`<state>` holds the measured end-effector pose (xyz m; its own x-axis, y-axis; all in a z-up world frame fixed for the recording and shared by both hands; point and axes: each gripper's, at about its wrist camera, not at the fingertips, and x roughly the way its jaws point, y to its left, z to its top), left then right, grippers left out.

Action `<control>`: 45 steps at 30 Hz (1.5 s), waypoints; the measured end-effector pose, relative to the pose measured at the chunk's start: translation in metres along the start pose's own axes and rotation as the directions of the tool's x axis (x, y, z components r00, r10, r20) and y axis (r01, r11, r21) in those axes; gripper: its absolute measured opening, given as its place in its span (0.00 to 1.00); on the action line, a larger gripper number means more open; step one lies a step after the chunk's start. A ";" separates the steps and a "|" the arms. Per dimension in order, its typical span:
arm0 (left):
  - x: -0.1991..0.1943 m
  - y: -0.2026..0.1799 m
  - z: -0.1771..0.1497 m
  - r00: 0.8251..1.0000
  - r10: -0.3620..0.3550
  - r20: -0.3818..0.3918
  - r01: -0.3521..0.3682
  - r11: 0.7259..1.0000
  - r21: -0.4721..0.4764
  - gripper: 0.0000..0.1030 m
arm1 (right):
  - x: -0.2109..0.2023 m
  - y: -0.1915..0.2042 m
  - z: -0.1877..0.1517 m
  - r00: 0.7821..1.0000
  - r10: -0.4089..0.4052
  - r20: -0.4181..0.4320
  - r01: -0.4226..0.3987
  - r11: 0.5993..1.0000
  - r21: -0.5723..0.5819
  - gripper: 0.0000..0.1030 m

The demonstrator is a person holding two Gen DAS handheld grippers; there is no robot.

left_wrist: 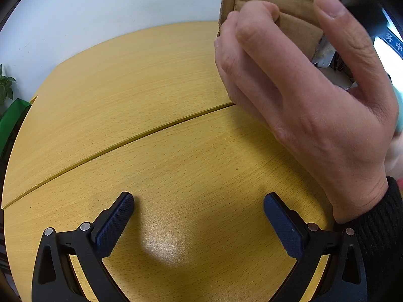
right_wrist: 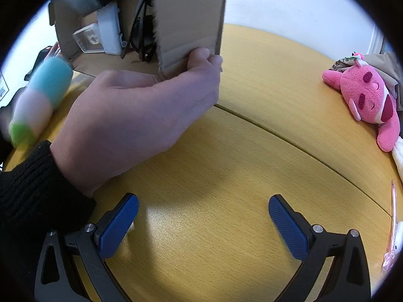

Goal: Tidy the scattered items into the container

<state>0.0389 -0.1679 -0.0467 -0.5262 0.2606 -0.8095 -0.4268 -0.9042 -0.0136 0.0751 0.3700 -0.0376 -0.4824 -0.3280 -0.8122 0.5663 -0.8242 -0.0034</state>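
A person's hand (left_wrist: 309, 95) grips a flap of a brown cardboard box (left_wrist: 274, 2) at the upper right of the left wrist view. The right wrist view shows the same hand (right_wrist: 141, 105) pinching the flap (right_wrist: 189, 17), with cables and white items (right_wrist: 108, 30) inside the box. A pink plush toy (right_wrist: 365, 100) lies on the wooden table (right_wrist: 226, 163) at the far right. A pastel blue, pink and green soft item (right_wrist: 40, 100) is blurred at the left. My left gripper (left_wrist: 199, 216) and right gripper (right_wrist: 204, 219) both stand open over bare table, holding nothing.
A pink pen (right_wrist: 391, 226) lies at the right edge of the table. A seam (left_wrist: 121, 146) runs across the tabletop. Green leaves (left_wrist: 6, 85) and a green object sit beyond the table's left edge. A white wall (left_wrist: 100, 12) stands behind.
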 end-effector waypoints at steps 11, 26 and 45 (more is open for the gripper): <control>0.006 0.006 0.011 1.000 0.000 -0.001 0.000 1.000 0.000 1.00 | 0.001 0.001 -0.001 1.000 -0.001 0.001 0.001 1.000 0.001 1.00; 0.005 0.009 0.015 1.000 0.001 0.000 -0.001 1.000 0.000 1.00 | 0.000 0.003 -0.003 1.000 -0.003 0.002 0.003 1.000 0.002 1.00; 0.003 0.012 0.016 1.000 0.002 0.001 -0.002 1.000 0.001 1.00 | 0.002 0.004 -0.005 1.000 -0.006 0.002 0.006 1.000 0.003 1.00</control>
<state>0.0202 -0.1721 -0.0401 -0.5276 0.2589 -0.8091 -0.4266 -0.9044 -0.0113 0.0802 0.3681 -0.0419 -0.4871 -0.3238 -0.8111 0.5612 -0.8277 -0.0066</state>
